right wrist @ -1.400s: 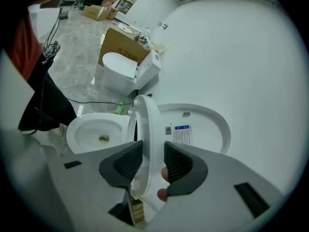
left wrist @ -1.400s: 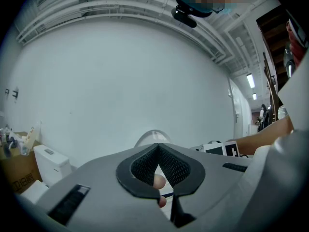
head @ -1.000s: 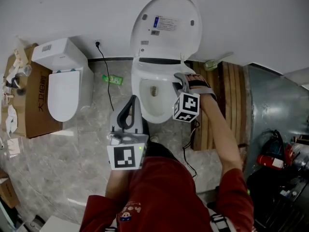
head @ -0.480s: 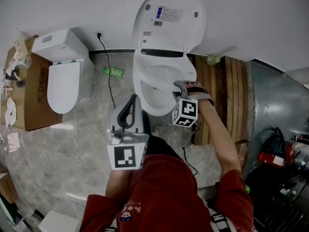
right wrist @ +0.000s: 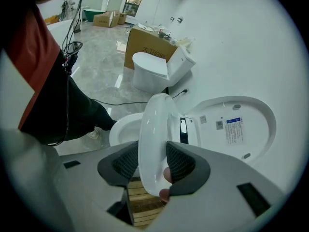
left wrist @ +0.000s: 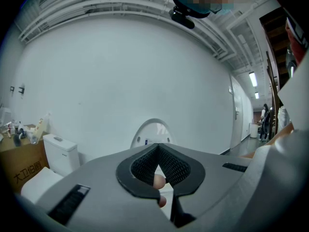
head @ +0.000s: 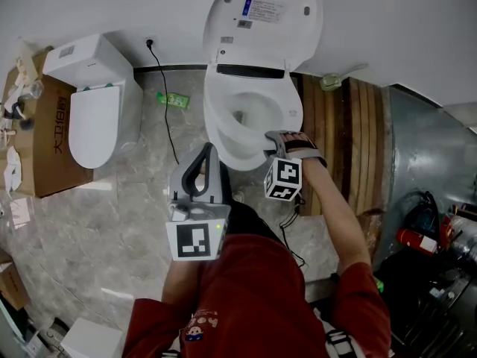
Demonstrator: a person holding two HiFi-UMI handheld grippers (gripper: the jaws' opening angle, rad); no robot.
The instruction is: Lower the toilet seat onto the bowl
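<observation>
Right tool (right wrist: 153, 162): the jaws have just been opening a bit. The seat (right wrist: 153, 124) rim is between the ribbed black pads, which look to touch both of its faces. Two fingertips (right wrist: 167, 176) show beside the right pad.

The seat is glossy white plastic, an oval seen edge-on. It is tilted up off the bowl (head: 218, 129) and away from the lid (head: 264, 17), not flat.

The lid is a smooth white oval standing upright on the wall, with a blue-and-white label and small bumpers. The bowl is rounded white ceramic and open.

Left tool (left wrist: 158, 145): matte grey body with the tips closed together, nothing held, pointing roughly level towards the lid.

Around the toilet:
- Grey marbled tile floor (head: 127, 222).
- Brown wooden slats (head: 346, 148) to the right of the bowl.
- Second toilet (head: 93, 118), white and boxy, against a cardboard box (head: 51, 151).
- Thin black cable (head: 165, 118) on the floor.
</observation>
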